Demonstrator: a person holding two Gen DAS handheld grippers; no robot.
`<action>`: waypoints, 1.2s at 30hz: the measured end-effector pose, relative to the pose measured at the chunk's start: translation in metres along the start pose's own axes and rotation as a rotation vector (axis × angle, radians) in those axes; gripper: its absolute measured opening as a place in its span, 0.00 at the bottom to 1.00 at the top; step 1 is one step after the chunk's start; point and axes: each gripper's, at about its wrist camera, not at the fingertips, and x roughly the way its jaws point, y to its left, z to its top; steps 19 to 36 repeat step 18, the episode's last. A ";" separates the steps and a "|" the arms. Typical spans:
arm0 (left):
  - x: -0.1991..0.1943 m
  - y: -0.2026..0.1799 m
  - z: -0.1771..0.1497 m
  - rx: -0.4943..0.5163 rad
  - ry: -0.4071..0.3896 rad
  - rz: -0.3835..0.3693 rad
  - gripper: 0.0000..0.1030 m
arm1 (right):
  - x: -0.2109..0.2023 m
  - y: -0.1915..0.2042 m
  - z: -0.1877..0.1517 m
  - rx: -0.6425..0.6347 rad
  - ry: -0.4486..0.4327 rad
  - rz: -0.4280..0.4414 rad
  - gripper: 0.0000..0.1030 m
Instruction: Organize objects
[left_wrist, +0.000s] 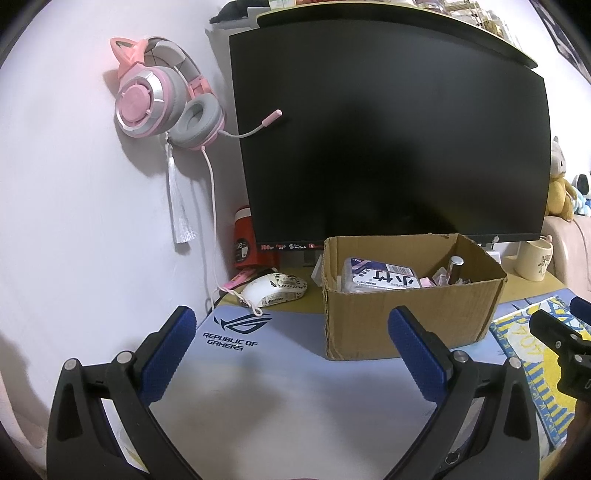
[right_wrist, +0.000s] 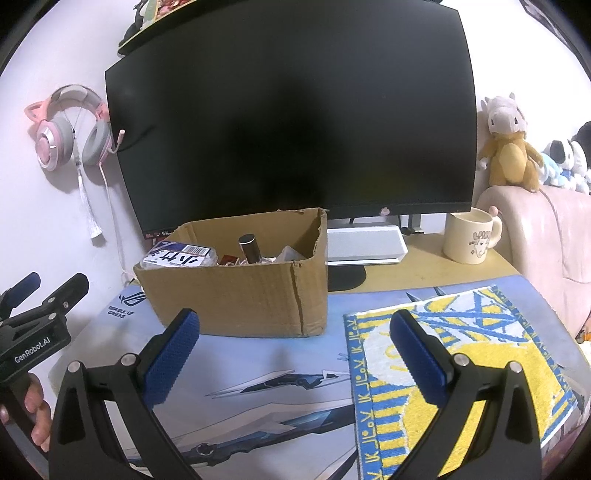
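Observation:
An open cardboard box (left_wrist: 410, 306) stands on the blue desk mat (left_wrist: 258, 376) in front of the monitor; it also shows in the right wrist view (right_wrist: 240, 295). Inside lie a wrapped pack with black lettering (left_wrist: 380, 277), a small bottle with a silver cap (right_wrist: 249, 249) and other small items. My left gripper (left_wrist: 291, 354) is open and empty, low over the mat, left of the box. My right gripper (right_wrist: 295, 354) is open and empty, in front of the box, beside a yellow and blue towel (right_wrist: 454, 369).
A black monitor (left_wrist: 388, 140) fills the back. A pink cat-ear headset (left_wrist: 162, 99) hangs on the wall. A white mouse (left_wrist: 273, 290) and a red canister (left_wrist: 243, 240) sit at left. A cream mug (right_wrist: 469, 236) and plush toys (right_wrist: 509, 147) stand at right.

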 end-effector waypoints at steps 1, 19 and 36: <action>0.000 0.000 0.000 0.002 0.001 0.000 1.00 | 0.000 0.000 0.000 -0.001 0.000 0.000 1.00; 0.008 0.003 -0.002 0.008 0.019 0.006 1.00 | 0.001 -0.004 0.001 0.004 0.001 -0.001 1.00; 0.008 0.003 -0.002 0.008 0.019 0.006 1.00 | 0.001 -0.004 0.001 0.004 0.001 -0.001 1.00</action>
